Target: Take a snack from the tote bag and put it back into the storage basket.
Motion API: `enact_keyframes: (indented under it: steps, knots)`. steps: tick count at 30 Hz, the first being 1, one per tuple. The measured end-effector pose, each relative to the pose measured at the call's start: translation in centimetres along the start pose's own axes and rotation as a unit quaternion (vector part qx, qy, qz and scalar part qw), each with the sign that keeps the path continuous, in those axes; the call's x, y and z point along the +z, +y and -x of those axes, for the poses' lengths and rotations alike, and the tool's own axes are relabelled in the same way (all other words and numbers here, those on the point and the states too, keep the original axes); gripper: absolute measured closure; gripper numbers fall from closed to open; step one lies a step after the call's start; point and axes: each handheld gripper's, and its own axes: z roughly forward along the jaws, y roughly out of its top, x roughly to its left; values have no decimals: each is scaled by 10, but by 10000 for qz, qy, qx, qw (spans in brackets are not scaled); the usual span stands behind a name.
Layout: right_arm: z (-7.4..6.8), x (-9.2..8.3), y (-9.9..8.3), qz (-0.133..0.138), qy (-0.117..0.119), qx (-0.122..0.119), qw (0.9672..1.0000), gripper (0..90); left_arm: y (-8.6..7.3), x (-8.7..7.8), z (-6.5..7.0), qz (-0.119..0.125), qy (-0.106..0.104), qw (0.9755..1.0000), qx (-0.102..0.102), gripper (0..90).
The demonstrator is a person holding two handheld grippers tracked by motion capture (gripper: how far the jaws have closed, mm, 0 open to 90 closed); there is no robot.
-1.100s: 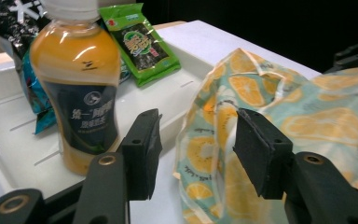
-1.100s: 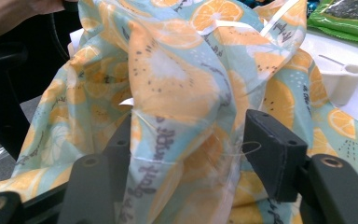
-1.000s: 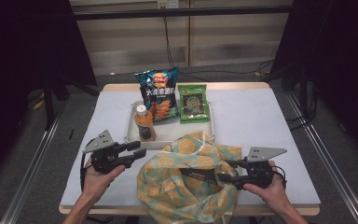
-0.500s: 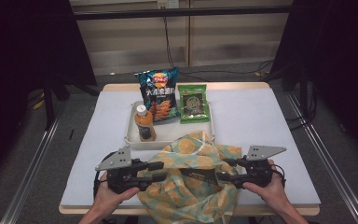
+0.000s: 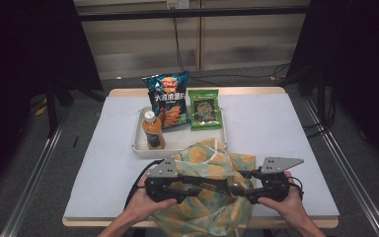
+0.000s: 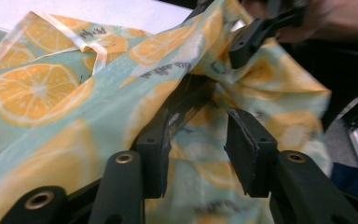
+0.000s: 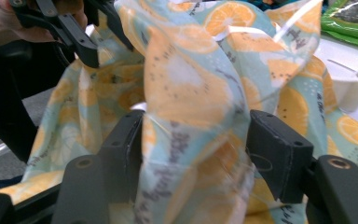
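Observation:
A cloth bag [image 5: 212, 163] printed with orange slices lies crumpled at the table's front middle. My left gripper [image 5: 227, 186] reaches across it from the left, level, toward my right gripper [image 5: 240, 185], which points left. In the left gripper view the left gripper [image 6: 200, 119] stands open over the bag [image 6: 51, 88]; its jaws have just been opening and one jaw lies under a fold. In the right gripper view the right gripper [image 7: 196, 116] has a loose fold of the bag [image 7: 191, 93] between its wide jaws, which have just been opening.
Behind the bag stands a white tray [image 5: 139, 148] with a bottle of tea [image 5: 153, 132], a blue chips packet [image 5: 168, 98] and a green snack packet [image 5: 205, 108]. A white table cover [image 5: 276, 123] spreads to both sides. The table's front edge runs just under the hands.
My left gripper has moved right, from beside the bag to over it, and its jaws now reach the right gripper's tips. The right hand has stayed put.

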Motion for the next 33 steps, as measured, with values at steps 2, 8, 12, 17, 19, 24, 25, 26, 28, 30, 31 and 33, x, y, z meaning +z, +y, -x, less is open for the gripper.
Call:
enact_keyframes:
  steps: [2,8,12,17,19,24,25,26,28,30,31,33]
  knots:
    - [1,0,-1,-33,-22,-30,10000,371,1,9,-5,-98,115,9999,59,566]
    - [2,0,-2,-125,-166,-8,9998,465,2,24,-19,-212,229,9995,-16,514]
    - [7,-1,-5,-258,-119,68,9996,713,4,29,-26,-182,270,9994,-109,511]
    - [15,-8,-5,-284,-262,112,9992,876,6,31,-31,-234,307,9993,-15,489]
    - [19,-14,-7,-285,-386,173,9987,883,3,32,-33,-179,413,9989,-102,477]
    - [31,-23,-16,-362,-673,340,9965,878,-1,31,-36,-263,437,9987,-23,447]
    - [33,-24,-17,-383,-727,384,9959,877,-1,31,-36,-270,453,9986,9,447]
    - [35,-25,-18,-412,-792,414,9951,874,-1,31,-35,-254,467,9986,-8,444]
    - [41,-25,-20,-478,-967,455,9931,859,-2,32,-36,-254,479,9985,46,431]
    - [47,-24,-22,-592,-1092,452,9912,836,-2,32,-34,-259,491,9985,38,418]
    - [49,-23,-23,-658,-1147,447,9902,838,-2,33,-34,-248,488,9985,56,416]
    - [52,-20,-26,-782,-1211,471,9884,840,-3,33,-33,-238,495,9985,66,407]
